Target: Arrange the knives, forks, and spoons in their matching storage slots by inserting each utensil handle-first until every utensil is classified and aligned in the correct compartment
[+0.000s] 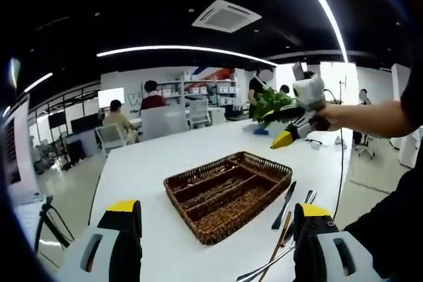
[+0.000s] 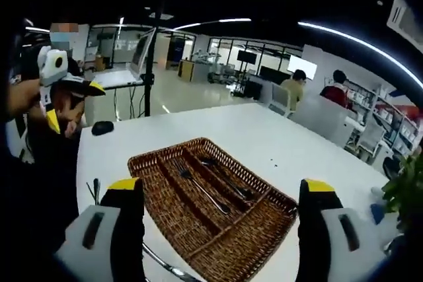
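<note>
1. Left gripper [image 1: 215, 229] jaws spread, empty; right gripper [image 2: 221, 209] jaws spread, empty.
2. Loose utensils [image 1: 285, 226] lie on the white surface [image 1: 165, 163] at 4 o'clock of the tray, unsorted: a dark knife, a wooden-handled piece; others hard to tell.
3. Wicker tray [image 2: 165, 212] at centre holds a fork [image 2: 198, 186] and a spoon [image 2: 228, 179] in the middle slots.
4. Judged partly done.

Right gripper [image 2: 221, 229] fingers spread wide above a wicker tray [image 2: 165, 212] holding a fork [image 2: 201, 189] and spoon [image 2: 228, 179]
</note>
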The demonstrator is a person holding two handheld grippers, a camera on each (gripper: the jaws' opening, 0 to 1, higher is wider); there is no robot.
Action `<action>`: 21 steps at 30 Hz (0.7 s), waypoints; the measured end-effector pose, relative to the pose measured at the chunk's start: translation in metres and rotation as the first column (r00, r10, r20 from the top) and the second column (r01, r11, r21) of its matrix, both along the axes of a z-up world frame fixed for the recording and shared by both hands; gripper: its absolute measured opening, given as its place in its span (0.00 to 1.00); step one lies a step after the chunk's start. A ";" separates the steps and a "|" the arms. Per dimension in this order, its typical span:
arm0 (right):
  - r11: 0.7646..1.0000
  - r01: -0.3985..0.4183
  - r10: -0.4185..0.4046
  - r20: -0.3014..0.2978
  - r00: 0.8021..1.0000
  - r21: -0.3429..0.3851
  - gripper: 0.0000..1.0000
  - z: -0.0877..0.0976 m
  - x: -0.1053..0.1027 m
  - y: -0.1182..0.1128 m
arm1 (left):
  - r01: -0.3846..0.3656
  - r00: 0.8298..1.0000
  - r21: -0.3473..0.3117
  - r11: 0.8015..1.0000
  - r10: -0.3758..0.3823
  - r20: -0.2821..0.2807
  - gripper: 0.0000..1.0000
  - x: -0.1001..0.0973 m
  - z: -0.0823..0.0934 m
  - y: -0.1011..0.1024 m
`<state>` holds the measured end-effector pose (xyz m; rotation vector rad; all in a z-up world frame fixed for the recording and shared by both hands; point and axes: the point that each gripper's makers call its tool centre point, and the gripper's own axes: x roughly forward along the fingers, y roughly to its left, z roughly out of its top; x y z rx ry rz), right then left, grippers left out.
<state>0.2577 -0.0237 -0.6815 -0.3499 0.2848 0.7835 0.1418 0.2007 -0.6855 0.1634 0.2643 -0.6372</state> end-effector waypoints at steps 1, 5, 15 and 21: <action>1.000 0.013 -0.013 0.006 1.000 0.006 0.99 0.003 -0.004 -0.005 | 0.001 1.000 0.002 1.000 -0.001 0.002 1.00 0.001 0.001 -0.001; 0.998 0.051 -0.051 0.026 0.998 0.032 0.99 0.009 -0.016 -0.020 | 0.000 1.000 0.000 1.000 0.000 -0.001 1.00 0.002 0.000 -0.001; 0.983 0.168 -0.170 0.024 0.985 0.068 0.99 -0.003 -0.048 -0.065 | -0.014 1.000 -0.029 0.999 0.014 -0.008 1.00 0.006 0.002 -0.003; 0.968 0.230 -0.234 0.036 0.972 0.100 0.99 0.000 -0.068 -0.088 | -0.003 1.000 -0.020 1.000 0.003 -0.001 1.00 0.005 0.000 -0.011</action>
